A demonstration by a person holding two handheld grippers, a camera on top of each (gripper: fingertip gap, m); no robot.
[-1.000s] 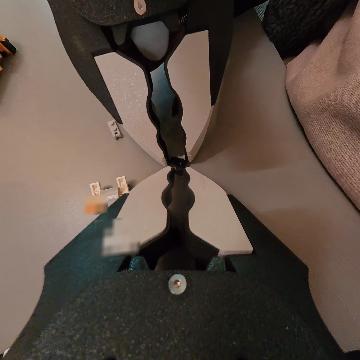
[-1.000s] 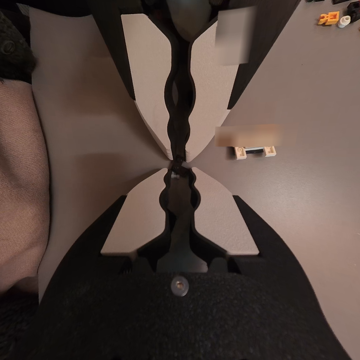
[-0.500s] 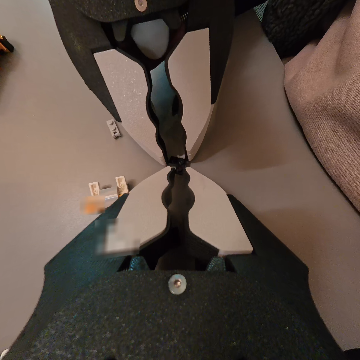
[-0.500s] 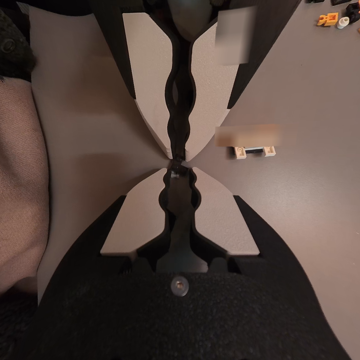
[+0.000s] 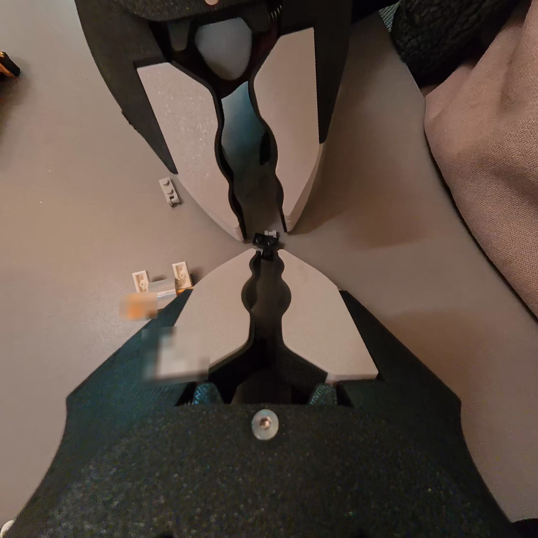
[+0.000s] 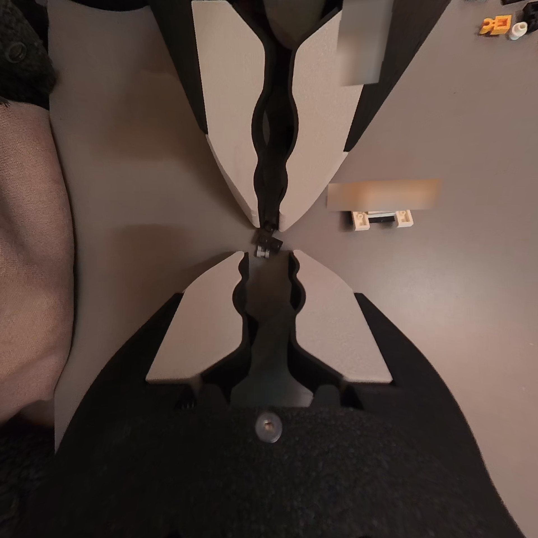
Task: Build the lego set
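My two grippers meet tip to tip over the grey table [image 5: 72, 174]. My left gripper [image 5: 266, 252] is shut on a small black lego assembly [image 5: 265, 240] with a light grey piece on its far side. My right gripper [image 6: 267, 253] is open, its fingertips standing either side of that assembly [image 6: 267, 239] without gripping it. A small grey clip piece [image 6: 262, 251] hangs off the assembly toward the right gripper. The right gripper also shows opposite in the left wrist view [image 5: 265, 231], and the left gripper in the right wrist view [image 6: 269, 222].
A white and grey lego sub-build [image 5: 161, 281] lies on the table beside the grippers, also in the right wrist view [image 6: 381, 219]. A small grey plate [image 5: 170, 192] lies farther off. An orange piece [image 6: 495, 29] and a white round piece [image 6: 518, 30] lie far away. A person's beige clothing [image 5: 480, 174] borders the table. Both grippers' tips are close together, under 4 cm apart.
My right gripper has opened and let go of the small assembly. My left gripper stays shut on it. Both grippers have stayed in place.
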